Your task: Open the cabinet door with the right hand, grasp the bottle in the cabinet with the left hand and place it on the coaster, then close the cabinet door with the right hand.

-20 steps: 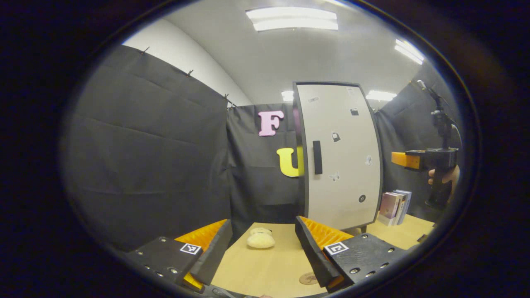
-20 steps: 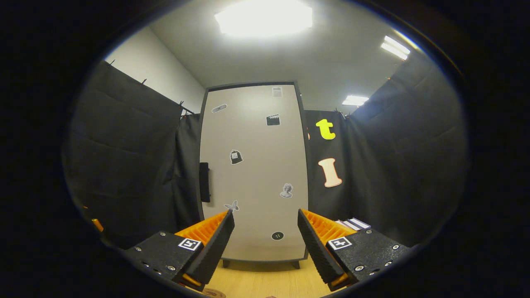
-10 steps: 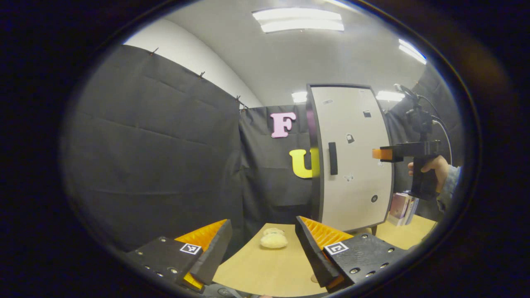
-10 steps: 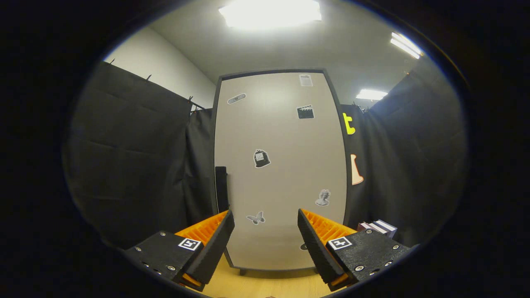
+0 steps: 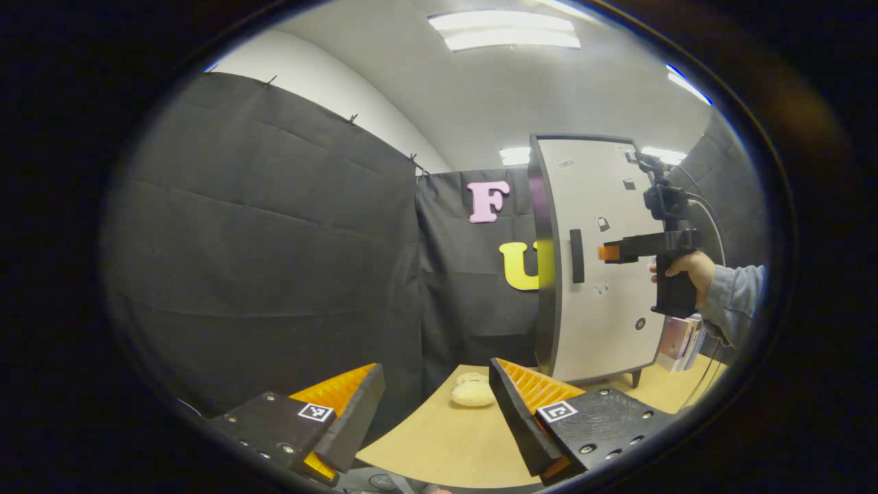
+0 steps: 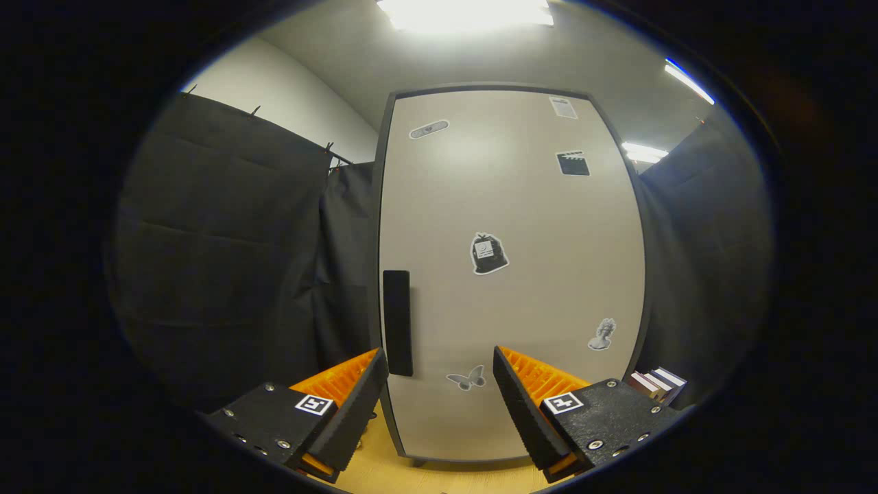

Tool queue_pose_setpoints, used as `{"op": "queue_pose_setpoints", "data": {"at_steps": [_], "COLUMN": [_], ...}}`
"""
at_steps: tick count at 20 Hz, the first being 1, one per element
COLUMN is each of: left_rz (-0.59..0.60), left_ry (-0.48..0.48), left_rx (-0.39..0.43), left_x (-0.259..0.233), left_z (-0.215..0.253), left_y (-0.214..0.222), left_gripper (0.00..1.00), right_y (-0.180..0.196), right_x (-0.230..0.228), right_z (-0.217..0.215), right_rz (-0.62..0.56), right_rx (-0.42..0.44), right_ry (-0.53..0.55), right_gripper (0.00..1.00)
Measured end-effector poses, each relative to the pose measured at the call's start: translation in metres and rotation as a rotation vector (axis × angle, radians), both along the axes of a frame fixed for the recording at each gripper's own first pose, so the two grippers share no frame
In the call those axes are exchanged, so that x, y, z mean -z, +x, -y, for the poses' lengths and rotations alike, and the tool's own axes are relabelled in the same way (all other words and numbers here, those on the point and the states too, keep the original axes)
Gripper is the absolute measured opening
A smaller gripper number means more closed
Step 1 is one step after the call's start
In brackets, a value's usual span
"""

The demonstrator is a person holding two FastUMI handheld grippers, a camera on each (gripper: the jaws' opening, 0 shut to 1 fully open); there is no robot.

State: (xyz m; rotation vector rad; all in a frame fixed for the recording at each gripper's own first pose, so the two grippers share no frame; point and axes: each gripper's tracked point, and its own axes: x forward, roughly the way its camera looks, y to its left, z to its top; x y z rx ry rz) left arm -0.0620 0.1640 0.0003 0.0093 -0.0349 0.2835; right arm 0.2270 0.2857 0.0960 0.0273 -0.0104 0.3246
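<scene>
Though still apart, cabinet door (image 6: 511, 274) nearer.

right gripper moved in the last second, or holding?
Yes. In the left gripper view the right gripper has moved toward the cabinet door, its tip now just short of the handle. In its own view the door looms larger.

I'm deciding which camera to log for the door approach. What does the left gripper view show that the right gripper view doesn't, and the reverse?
Left gripper view: the cream fluffy ball on the light wooden table, and the open right gripper nearing the handle.
Right gripper view: the grey bust sticker low on the door.
Both: the closed beige cabinet door and its black vertical bar handle.
</scene>
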Motion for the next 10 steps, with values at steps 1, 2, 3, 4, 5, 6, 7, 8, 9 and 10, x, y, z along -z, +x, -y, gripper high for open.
{"op": "queue_pose_setpoints", "data": {"at_steps": [1, 2, 3, 4, 5, 6, 7, 8, 9, 10], "left_rz": [-0.001, -0.003, -0.004, -0.005, -0.007, -0.008, -0.009, -0.009, -0.010, -0.010], "left_ry": [0.002, 0.004, 0.004, 0.001, -0.002, -0.004, -0.006, -0.008, -0.012, -0.015], "left_rx": [-0.008, -0.016, -0.024, -0.034, -0.042, -0.050, -0.061, -0.069, -0.077, -0.088], "left_x": [-0.001, 0.000, 0.001, 0.002, 0.003, 0.005, 0.006, 0.008, 0.010, 0.011], "left_z": [0.000, 0.000, -0.002, -0.004, -0.005, -0.007, -0.009, -0.011, -0.013, -0.016], "left_y": [0.000, 0.002, 0.003, 0.003, 0.003, 0.004, 0.005, 0.005, 0.005, 0.004], "left_gripper": [0.92, 0.88, 0.88, 0.92, 0.92, 0.92, 0.88, 0.88, 0.88, 0.88], "right_y": [0.005, 0.009, 0.013, 0.018, 0.023, 0.029, 0.035, 0.041, 0.048, 0.056], "right_x": [0.001, 0.002, 0.000, -0.002, -0.003, -0.003, -0.003, -0.002, 0.000, 0.003], "right_z": [-0.007, -0.014, -0.021, -0.027, -0.032, -0.038, -0.043, -0.048, -0.053, -0.057], "right_rz": [-0.006, -0.013, -0.011, -0.007, -0.004, -0.006, -0.011, -0.020, -0.033, -0.052], "right_rx": [-0.005, -0.015, -0.021, -0.023, -0.023, -0.023, -0.019, -0.016, -0.016, -0.012], "right_ry": [-0.003, -0.004, -0.005, -0.008, -0.013, -0.019, -0.023, -0.025, -0.024, -0.024], "right_gripper": [0.95, 0.95, 0.95, 0.95, 0.95, 0.95, 0.94, 0.93, 0.91, 0.86]}}
